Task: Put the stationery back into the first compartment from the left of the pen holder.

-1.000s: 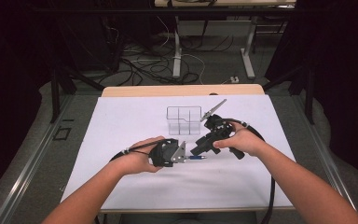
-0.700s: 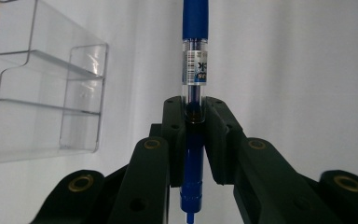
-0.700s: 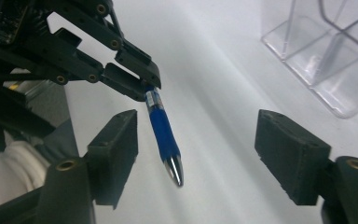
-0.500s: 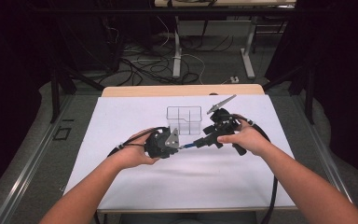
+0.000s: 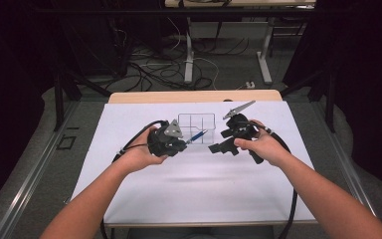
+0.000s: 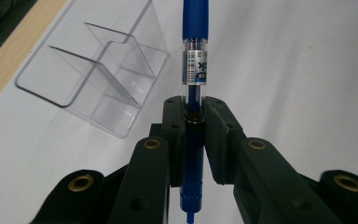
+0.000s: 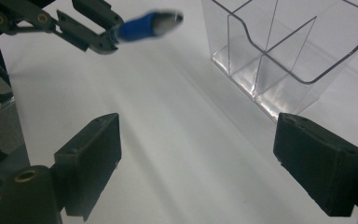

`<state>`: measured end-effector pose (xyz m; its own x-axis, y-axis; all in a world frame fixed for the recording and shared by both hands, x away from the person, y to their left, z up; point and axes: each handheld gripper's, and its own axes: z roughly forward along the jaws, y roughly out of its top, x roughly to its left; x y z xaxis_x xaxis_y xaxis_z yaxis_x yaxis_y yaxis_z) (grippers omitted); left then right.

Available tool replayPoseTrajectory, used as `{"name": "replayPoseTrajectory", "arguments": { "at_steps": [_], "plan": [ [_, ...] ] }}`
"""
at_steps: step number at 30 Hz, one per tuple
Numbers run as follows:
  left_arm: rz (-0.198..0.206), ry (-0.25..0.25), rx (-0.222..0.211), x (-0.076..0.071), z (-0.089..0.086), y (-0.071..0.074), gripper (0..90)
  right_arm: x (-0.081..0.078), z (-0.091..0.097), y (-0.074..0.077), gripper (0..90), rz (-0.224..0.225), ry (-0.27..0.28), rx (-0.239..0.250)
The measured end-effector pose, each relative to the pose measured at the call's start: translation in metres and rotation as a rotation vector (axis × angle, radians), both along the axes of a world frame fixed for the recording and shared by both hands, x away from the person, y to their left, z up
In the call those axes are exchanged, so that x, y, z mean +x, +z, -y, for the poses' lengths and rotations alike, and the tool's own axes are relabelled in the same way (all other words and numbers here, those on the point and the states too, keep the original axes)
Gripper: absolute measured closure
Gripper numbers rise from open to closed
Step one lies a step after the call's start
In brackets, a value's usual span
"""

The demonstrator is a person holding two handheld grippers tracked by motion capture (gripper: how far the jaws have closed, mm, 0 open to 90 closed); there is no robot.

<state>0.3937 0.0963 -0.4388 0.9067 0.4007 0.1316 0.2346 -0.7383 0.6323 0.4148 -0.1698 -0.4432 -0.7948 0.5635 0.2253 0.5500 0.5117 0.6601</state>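
One table (image 5: 129, 97) with a pale wood edge, covered by a smooth white sheet (image 5: 199, 184) that runs nearly to its rim; broad bare sheet lies on the near side, in front of both forearms. One clear plastic organizer (image 5: 197, 123) stands on the sheet toward the far edge: thin glossy walls, rounded corners, partitions crossing inside to make several open-topped compartments, all seen through to the white beneath. Two black hand-held grippers, matte, with brass-coloured pivot bushings. The left gripper (image 6: 195, 114) is clenched on one blue pen (image 6: 194, 60), its pads pressing the clear barrel from both sides; the rubbery ribbed blue grip section and tip jut out past the jaws, the clicker end trails behind. The pen hangs in the air above the sheet, just in front of the organizer and apart from it. The right gripper (image 7: 198, 158) stands released, jaws wide with nothing between them, having just been opening; it sits near the organizer's right side, open sheet between the two grippers.
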Motion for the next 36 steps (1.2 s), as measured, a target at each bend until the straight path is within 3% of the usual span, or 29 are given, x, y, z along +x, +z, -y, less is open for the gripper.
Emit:
{"name": "replayPoseTrajectory", "arguments": {
  "at_steps": [7, 11, 17, 27, 36],
  "plan": [
    [-0.027, 0.126, -0.142, 0.01, -0.007, 0.008, 79.3, -0.002, 0.0, 0.001, 14.8, 0.025, -0.027, -0.001],
    [-0.02, 0.196, -0.231, 0.017, -0.009, 0.011, 79.3, -0.005, 0.0, 0.001, 14.8, 0.023, -0.024, -0.011],
    [-0.01, 0.261, -0.336, 0.027, -0.01, 0.016, 79.3, -0.005, 0.0, 0.0, 14.8, 0.033, -0.028, -0.018],
    [0.04, 0.353, -0.446, 0.04, -0.008, 0.018, 79.4, -0.004, 0.001, -0.001, 14.8, 0.039, -0.033, -0.021],
    [0.066, 0.403, -0.498, 0.051, -0.003, 0.015, 79.4, -0.004, 0.0, -0.001, 14.8, 0.039, -0.036, -0.024]
  ]
}}
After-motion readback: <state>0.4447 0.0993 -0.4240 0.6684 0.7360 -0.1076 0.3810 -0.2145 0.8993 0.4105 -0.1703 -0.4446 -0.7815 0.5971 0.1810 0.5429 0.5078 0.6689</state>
